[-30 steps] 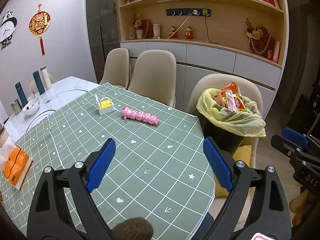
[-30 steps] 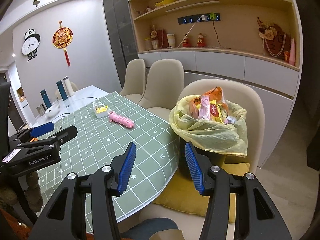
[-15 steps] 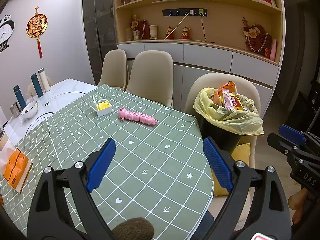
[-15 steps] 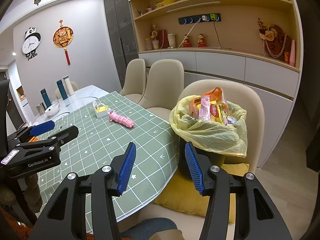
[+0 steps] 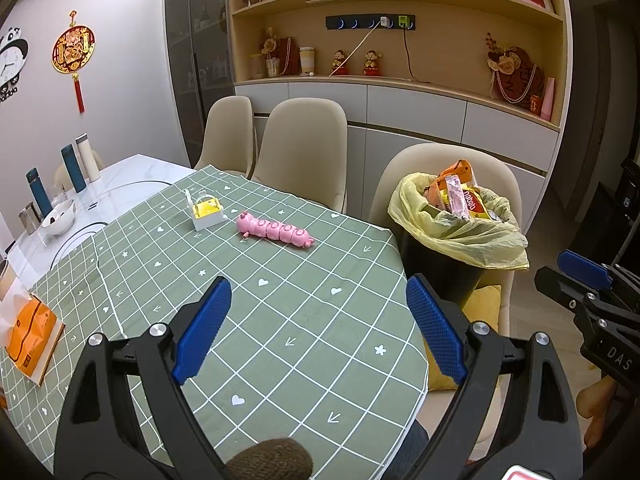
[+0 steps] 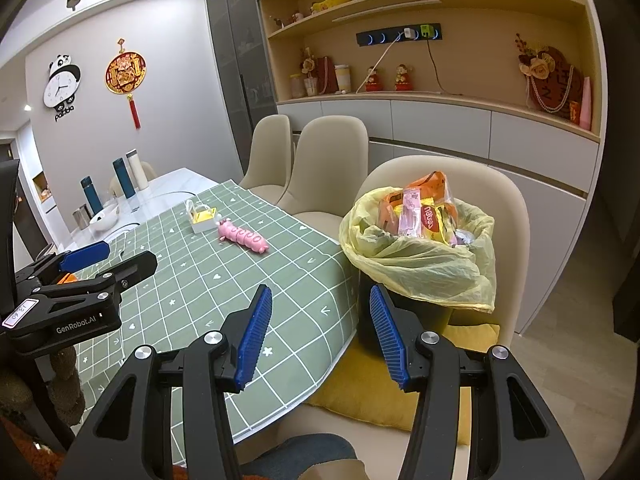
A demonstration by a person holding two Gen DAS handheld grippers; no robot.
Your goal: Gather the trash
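Right now both grippers hang released and hold nothing: the left gripper (image 5: 318, 330) spread wide above the green checked cloth (image 5: 280, 320) on the counter, the right gripper (image 6: 316, 332) over the cloth's edge beside the bin (image 6: 416, 304). The bin stands on a beige chair (image 6: 508, 216), its dark body mostly hidden under a yellow bag (image 6: 420, 256) stuffed with snack wrappers (image 6: 420, 212); what lies deeper is out of sight. Beyond the bin, a pink caterpillar toy (image 5: 274, 233) lies near a small white basket (image 5: 206, 213). An orange packet (image 5: 28, 334) is cut off at the picture's left edge.

both wrist views forward, sharing table (image 5: 304, 320)
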